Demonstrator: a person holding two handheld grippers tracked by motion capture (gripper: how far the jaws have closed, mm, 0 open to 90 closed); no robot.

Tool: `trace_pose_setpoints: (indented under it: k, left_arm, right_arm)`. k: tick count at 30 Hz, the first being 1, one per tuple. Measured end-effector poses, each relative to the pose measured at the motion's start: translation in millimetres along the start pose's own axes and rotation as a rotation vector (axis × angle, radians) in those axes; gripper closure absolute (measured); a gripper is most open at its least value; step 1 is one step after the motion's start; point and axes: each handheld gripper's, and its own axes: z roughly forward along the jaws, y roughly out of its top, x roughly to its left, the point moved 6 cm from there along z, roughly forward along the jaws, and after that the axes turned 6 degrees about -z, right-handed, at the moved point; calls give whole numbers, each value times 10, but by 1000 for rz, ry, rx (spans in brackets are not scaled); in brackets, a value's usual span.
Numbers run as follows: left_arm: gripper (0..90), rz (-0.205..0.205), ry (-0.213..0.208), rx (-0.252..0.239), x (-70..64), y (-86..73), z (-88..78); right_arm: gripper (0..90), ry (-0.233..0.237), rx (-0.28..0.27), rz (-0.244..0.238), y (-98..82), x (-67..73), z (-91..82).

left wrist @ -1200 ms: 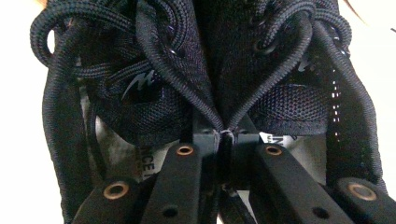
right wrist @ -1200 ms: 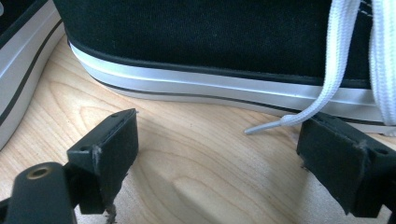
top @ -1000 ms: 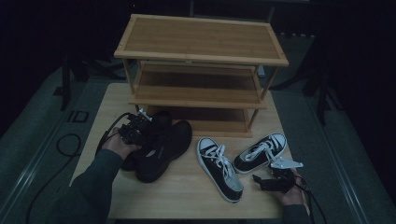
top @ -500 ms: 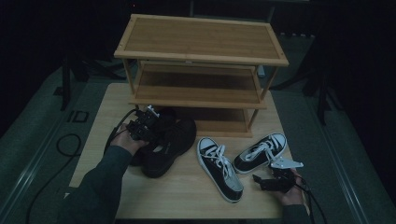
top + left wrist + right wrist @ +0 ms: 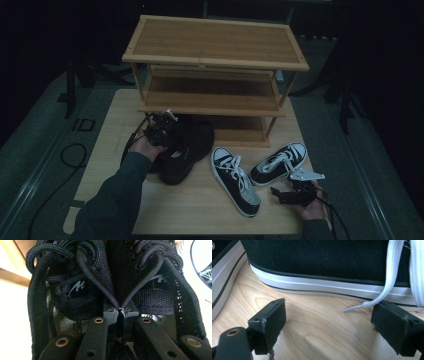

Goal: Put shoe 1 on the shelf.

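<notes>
Near edge of the light wooden table (image 5: 200,215): two hand-held two-jaw grippers. The right gripper (image 5: 280,193) lay low near the front right corner, jaws spread wide with nothing between them; in the right gripper view its opening (image 5: 328,327) framed bare wood, with a white lace tip just inside the right jaw and the white-striped sole of a sneaker just beyond.

Middle of the table: four shoes in two pairs. Two black canvas sneakers with white laces and white soles lay right of centre, one (image 5: 234,173) toe toward the front edge, the other (image 5: 280,162) angled toward the right edge, close together. Two black mesh trainers with black laces (image 5: 187,150) sat side by side left of centre, toes toward the rack. The left gripper (image 5: 161,131) was closed narrowly on them at the heel end; in the left gripper view its jaws (image 5: 120,315) pinched the adjoining inner collars of both trainers together.

Far half of the table: one three-tier wooden slatted shoe rack (image 5: 215,55), all three shelves vacant.
</notes>
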Motion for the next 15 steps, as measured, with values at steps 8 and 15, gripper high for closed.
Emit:
trace_pose_setpoints:
  k: [8, 15]
  left_arm:
    - [853, -40, 38, -25, -96, 123, 90]
    - [851, -85, 63, -57, -190, 226, 186]
  right_arm:
    - [124, 1, -1, 1, 0, -1, 0]
    - [124, 1, -1, 1, 0, -2, -1]
